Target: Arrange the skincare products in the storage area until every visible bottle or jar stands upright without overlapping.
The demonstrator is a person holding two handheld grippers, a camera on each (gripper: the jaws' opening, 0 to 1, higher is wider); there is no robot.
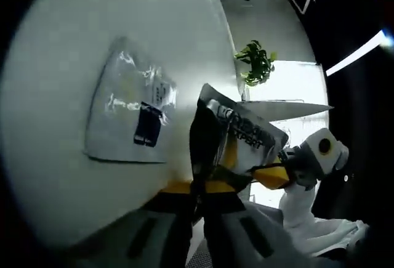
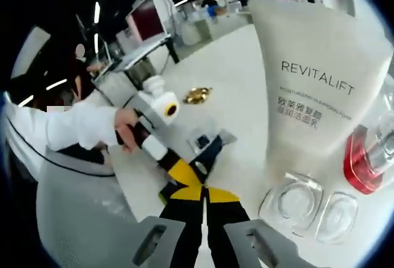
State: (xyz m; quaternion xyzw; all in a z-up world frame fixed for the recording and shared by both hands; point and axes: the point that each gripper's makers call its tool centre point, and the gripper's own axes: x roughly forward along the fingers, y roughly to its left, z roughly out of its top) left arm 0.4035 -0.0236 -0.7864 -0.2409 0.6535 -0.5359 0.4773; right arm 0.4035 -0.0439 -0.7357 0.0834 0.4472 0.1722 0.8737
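A black and silver L'Oreal sachet [image 1: 243,135] is held up above the white table [image 1: 55,157]. My left gripper [image 1: 198,186] is shut on its lower edge. From the right, my right gripper [image 1: 271,175] pinches the sachet's side edge. In the right gripper view the same sachet [image 2: 206,148] appears edge-on, with my right gripper [image 2: 200,191] shut on it and the left gripper [image 2: 178,170] meeting it from the left, held by a hand [image 2: 126,126]. A second silver sachet [image 1: 132,105] lies flat on the table.
A large white Revitalift tube [image 2: 314,83] stands close on the right. Beside it are two clear glass jars [image 2: 292,200] and a red bottle [image 2: 363,163]. A gold object [image 2: 197,95] lies farther back on the table. A potted plant [image 1: 255,61] stands beyond the table edge.
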